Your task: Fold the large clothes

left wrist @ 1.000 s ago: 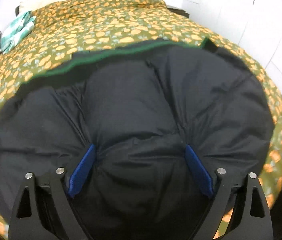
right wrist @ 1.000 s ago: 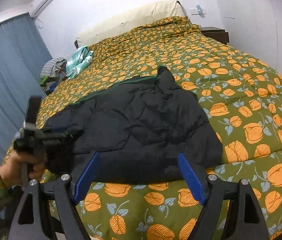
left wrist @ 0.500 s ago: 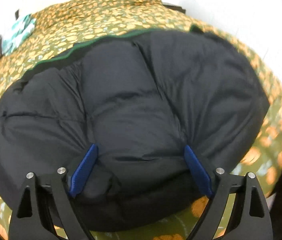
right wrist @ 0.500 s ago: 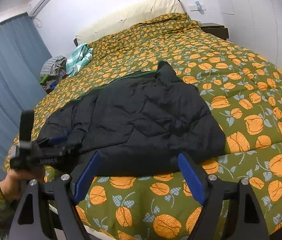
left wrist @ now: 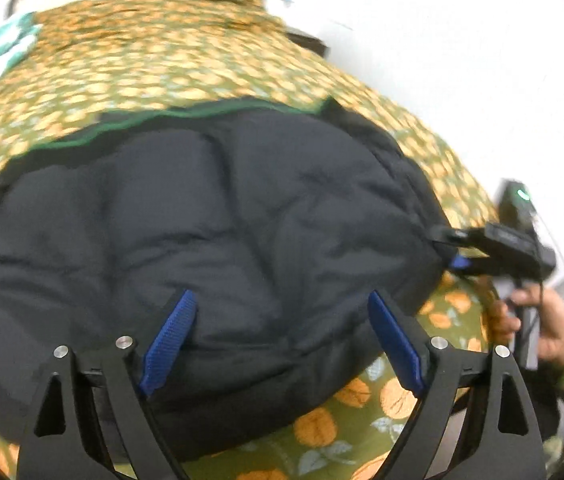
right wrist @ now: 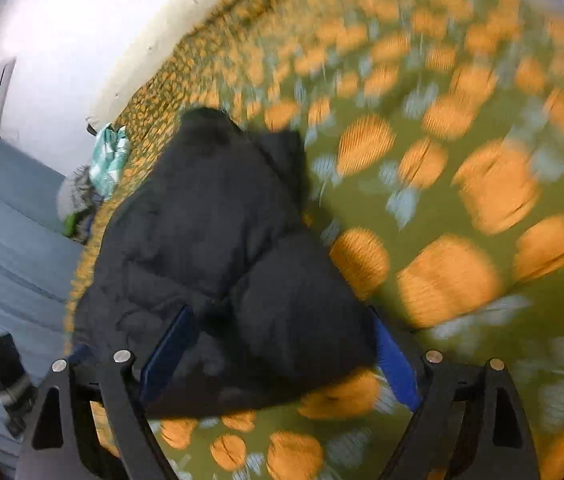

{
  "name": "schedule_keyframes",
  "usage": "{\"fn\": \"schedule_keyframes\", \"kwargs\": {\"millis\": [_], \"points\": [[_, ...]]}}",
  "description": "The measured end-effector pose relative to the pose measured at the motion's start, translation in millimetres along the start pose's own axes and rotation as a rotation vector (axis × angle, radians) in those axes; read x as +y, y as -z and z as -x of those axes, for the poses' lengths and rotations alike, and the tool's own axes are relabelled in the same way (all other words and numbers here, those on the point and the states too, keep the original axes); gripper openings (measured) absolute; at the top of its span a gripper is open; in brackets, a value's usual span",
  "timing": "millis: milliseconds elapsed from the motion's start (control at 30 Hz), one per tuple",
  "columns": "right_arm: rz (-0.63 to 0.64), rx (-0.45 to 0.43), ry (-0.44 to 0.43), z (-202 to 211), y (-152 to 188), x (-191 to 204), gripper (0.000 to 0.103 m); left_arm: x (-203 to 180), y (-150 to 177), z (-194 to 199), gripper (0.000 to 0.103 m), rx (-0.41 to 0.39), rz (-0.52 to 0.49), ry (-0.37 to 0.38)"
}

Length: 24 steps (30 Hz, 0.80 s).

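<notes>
A black puffy jacket (left wrist: 217, 240) with a green inner edge lies spread on the bed. My left gripper (left wrist: 282, 340) is open, its blue pads over the jacket's near edge. My right gripper (right wrist: 277, 356) is open, its pads either side of the jacket's right corner (right wrist: 294, 304). In the left wrist view the right gripper (left wrist: 462, 252) reaches the jacket's right edge, held by a hand (left wrist: 542, 320). The right wrist view is motion-blurred.
The bed has a green cover with orange flowers (right wrist: 462, 184). A checked green cloth (right wrist: 111, 156) and other clothes lie at the far end. Blue curtains (right wrist: 5, 240) hang on the left. White walls (left wrist: 442, 40) stand behind the bed.
My right gripper swung in fast from the foot of the bed to the jacket's right corner. My left gripper drew back slightly toward the near edge and turned to the right.
</notes>
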State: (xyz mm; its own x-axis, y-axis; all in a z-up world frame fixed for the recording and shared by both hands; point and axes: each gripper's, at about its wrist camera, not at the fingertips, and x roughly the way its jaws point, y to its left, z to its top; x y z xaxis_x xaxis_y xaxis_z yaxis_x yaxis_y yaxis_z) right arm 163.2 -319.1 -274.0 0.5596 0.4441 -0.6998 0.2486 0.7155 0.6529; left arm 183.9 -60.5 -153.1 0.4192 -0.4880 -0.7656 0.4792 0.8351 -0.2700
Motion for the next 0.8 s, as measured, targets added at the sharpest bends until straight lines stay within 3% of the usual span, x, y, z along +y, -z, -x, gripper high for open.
{"fn": "schedule_keyframes", "kwargs": {"millis": [67, 100, 133, 200, 300, 367, 433, 500, 600, 700, 767, 800], "points": [[-0.038, 0.012, -0.055, -9.3, 7.3, 3.3, 0.057, -8.3, 6.5, -25.7, 0.091, 0.075, -0.06, -0.002], [-0.033, -0.015, -0.062, -7.2, 10.5, 9.4, 0.035, -10.5, 7.0, -38.2, 0.093, 0.094, -0.096, -0.036], [-0.022, -0.044, -0.058, -3.0, 11.9, 14.9, 0.028, -11.6, 8.2, -41.9, 0.095, 0.093, -0.112, -0.042], [0.03, -0.113, -0.04, 12.4, 15.3, 34.8, 0.024, -6.8, 0.6, -38.3, 0.095, 0.112, -0.086, -0.019], [0.242, -0.227, 0.0, 42.6, 27.0, 92.6, 0.023, 8.2, -30.5, -10.4, 0.084, 0.121, 0.0, 0.056], [0.41, -0.28, 0.027, 55.6, 39.4, 135.4, 0.023, 13.9, -63.3, 21.4, 0.086, 0.058, 0.015, 0.097], [0.594, -0.331, 0.047, 63.4, 59.5, 185.3, 0.023, 13.6, -103.2, 50.0, 0.097, 0.019, -0.016, 0.137], [0.721, -0.355, 0.048, 64.8, 75.0, 220.2, 0.023, 6.0, -138.6, 64.4, 0.099, 0.045, -0.063, 0.207], [0.91, -0.368, 0.057, 56.8, 106.2, 266.4, 0.023, -11.2, -170.7, 65.9, 0.099, 0.147, -0.128, 0.31], [1.064, -0.371, 0.077, 47.7, 137.7, 293.5, 0.023, -23.5, -186.4, 66.9, 0.099, 0.215, -0.175, 0.306], [1.142, -0.375, 0.092, 42.1, 151.7, 307.9, 0.023, -32.9, -189.6, 63.9, 0.099, 0.257, -0.231, 0.262], [1.168, -0.375, 0.099, 40.5, 156.2, 312.5, 0.023, -42.2, -182.9, 63.3, 0.099, 0.281, -0.297, 0.201]]}}
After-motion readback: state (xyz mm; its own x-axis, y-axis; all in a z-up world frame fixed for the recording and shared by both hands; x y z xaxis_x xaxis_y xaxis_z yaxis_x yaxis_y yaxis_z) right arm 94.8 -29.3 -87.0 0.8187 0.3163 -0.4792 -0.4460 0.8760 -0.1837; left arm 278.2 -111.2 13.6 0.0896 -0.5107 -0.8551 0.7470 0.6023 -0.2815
